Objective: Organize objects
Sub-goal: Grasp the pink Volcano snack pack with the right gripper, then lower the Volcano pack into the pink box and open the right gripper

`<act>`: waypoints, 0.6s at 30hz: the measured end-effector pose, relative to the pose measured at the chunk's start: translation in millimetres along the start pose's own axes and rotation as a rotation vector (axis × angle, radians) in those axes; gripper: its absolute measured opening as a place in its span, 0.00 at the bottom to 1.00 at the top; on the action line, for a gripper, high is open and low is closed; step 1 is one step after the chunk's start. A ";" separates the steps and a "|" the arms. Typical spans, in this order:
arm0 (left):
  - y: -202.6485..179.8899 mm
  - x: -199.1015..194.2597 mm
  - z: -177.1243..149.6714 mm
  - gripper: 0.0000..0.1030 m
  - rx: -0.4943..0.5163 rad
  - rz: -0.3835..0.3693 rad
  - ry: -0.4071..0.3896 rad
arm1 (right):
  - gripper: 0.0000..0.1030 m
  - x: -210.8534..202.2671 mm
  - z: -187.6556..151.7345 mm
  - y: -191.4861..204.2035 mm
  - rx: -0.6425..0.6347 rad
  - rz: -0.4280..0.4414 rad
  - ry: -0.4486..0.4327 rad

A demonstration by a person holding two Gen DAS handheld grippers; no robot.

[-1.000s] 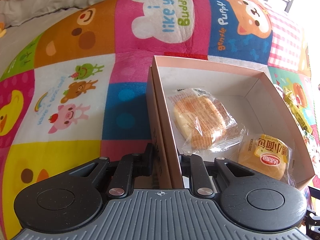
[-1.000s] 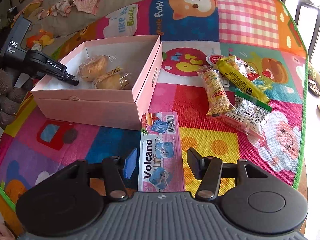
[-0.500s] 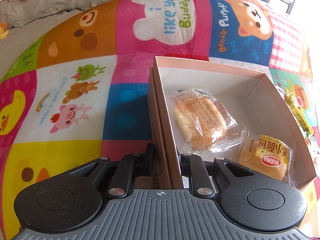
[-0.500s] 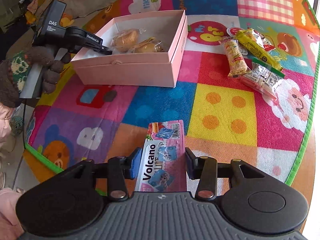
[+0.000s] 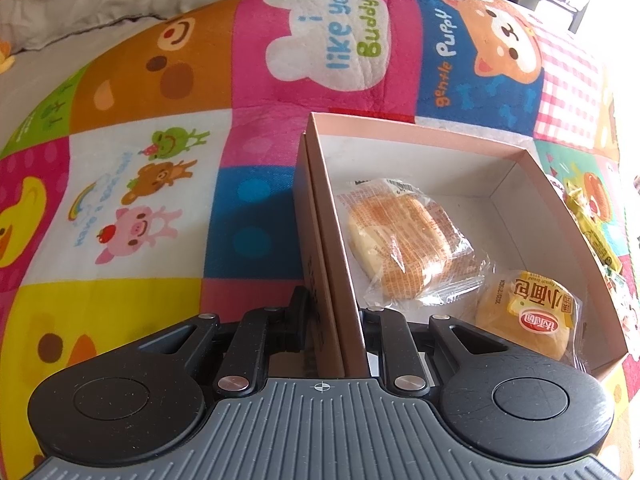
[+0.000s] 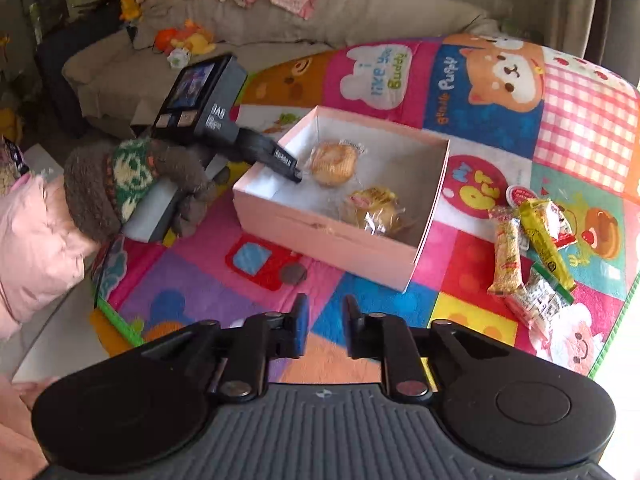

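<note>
A pink box stands on the colourful play mat, also in the right wrist view. It holds two wrapped buns: a clear-wrapped one and a yellow-labelled one. My left gripper is shut on the box's near wall, one finger outside and one inside. It also shows in the right wrist view at the box's left wall. My right gripper is raised above the mat, its jaws narrowly apart with nothing visible between them. The Volcano packet is out of view.
Several snack packets lie on the mat to the right of the box. A beige sofa with clothes and toys runs behind the mat. The mat's green edge is near the person's pink sleeve.
My right gripper has lifted and tilted up. The Volcano packet that sat between its fingers is no longer in view. My left gripper still grips the box wall.
</note>
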State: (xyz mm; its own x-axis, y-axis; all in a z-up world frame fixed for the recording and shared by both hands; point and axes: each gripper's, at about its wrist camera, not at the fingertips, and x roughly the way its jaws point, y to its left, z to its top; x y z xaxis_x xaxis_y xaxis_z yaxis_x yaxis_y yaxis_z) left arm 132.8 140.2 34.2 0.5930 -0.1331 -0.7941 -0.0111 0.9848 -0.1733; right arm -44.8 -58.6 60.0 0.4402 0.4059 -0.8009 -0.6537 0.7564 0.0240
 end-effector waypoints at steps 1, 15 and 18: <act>-0.6 0.0 -0.2 0.19 0.005 0.001 0.001 | 0.57 2.6 -7.0 3.2 -0.021 -0.003 0.031; -1.8 -1.0 -1.5 0.19 0.011 0.005 0.000 | 0.43 31.0 -105.7 -4.3 -0.068 -0.023 0.371; -1.8 -0.9 -1.6 0.19 0.011 0.005 0.000 | 0.42 23.6 -92.6 -0.9 -0.068 -0.022 0.316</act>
State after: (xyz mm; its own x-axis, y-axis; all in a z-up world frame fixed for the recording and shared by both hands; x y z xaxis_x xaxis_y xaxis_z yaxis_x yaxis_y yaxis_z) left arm 131.0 138.3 34.3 0.5928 -0.1279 -0.7951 -0.0057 0.9866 -0.1630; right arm -90.9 -97.2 -14.3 0.2490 0.2026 -0.9471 -0.6902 0.7232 -0.0267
